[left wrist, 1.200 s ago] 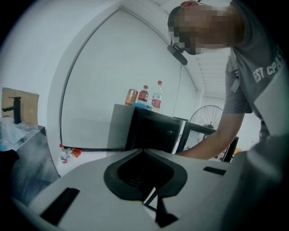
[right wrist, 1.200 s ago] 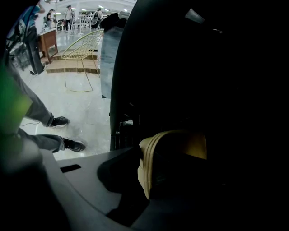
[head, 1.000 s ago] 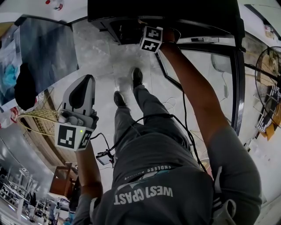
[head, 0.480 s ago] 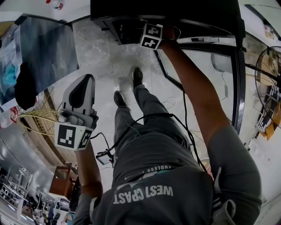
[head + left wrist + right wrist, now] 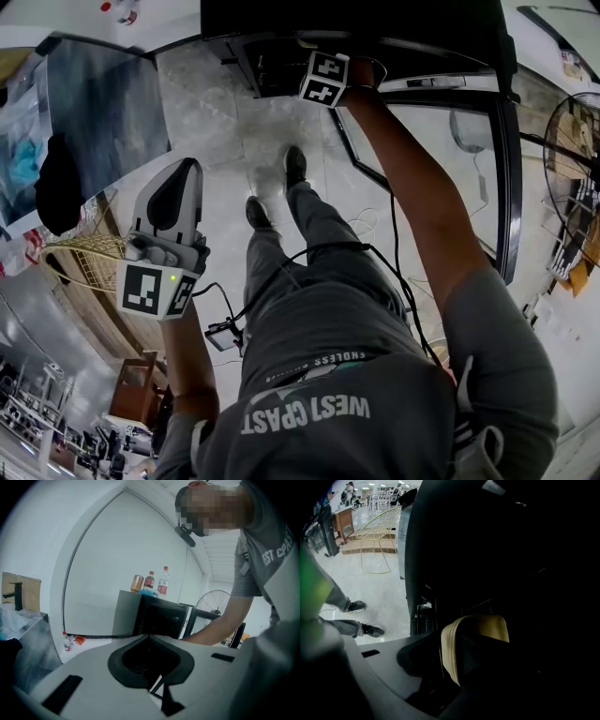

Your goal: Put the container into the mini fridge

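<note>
Sitting between the jaws of the right gripper (image 5: pixel 464 660), the cream-coloured container (image 5: pixel 476 627) is inside the dark cavity of the mini fridge (image 5: pixel 356 28), with a pale seam showing along its left edge. Those jaws have just been opening, so they stand apart with the container between them rather than clamped. It is too dark in there to tell what the container rests on.

From the head view, the right arm reaches forward and down into the fridge, and only the marker cube (image 5: pixel 323 80) of that gripper shows at the opening. The fridge door (image 5: pixel 506 169) stands swung open on the person's right.

The left gripper (image 5: pixel 148 637) is held away from the fridge on the person's left side, its jaws closed together with nothing between them. Its own view looks across at the fridge, where an amber jar (image 5: pixel 137 583) and two bottles (image 5: pixel 149 580) stand on top.

A pair of black shoes (image 5: pixel 293 164) stands on the pale marbled floor (image 5: pixel 216 122) just in front of the fridge. A wire chair (image 5: pixel 80 253) is off to the left and a standing fan (image 5: pixel 572 141) to the right.
</note>
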{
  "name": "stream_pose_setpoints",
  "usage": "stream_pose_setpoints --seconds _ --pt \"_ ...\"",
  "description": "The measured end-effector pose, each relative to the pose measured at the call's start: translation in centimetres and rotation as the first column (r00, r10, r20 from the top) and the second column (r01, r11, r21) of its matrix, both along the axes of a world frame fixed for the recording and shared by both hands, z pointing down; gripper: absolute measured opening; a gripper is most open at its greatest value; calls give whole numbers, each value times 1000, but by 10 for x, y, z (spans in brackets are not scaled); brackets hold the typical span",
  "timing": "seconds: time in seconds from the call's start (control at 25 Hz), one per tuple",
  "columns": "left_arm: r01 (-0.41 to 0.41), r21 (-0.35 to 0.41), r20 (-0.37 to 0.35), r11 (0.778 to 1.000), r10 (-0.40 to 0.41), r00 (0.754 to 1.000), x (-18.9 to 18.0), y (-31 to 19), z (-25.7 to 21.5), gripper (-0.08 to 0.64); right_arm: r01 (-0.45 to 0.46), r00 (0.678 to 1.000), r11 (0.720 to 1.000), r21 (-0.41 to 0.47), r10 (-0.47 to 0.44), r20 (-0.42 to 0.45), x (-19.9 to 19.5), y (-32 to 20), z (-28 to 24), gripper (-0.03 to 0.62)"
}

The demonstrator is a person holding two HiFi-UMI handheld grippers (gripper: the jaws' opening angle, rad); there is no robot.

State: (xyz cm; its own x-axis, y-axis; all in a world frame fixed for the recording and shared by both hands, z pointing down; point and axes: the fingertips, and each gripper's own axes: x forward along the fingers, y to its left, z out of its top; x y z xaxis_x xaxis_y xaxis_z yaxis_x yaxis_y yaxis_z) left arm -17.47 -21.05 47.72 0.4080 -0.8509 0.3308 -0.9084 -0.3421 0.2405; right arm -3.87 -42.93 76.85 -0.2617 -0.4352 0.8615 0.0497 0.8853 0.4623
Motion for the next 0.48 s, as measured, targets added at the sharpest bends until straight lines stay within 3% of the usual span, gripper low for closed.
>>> stream_pose_setpoints --seconds 0.32,0.48 --pt "-21 30 11 999 20 1000 -1 5 -16 17 -41 998 998 38 39 56 -1 8 -36 153" --pt "-30 56 21 998 29 999 -2 8 -29 17 -96 988 994 55 88 130 -1 14 -64 135"
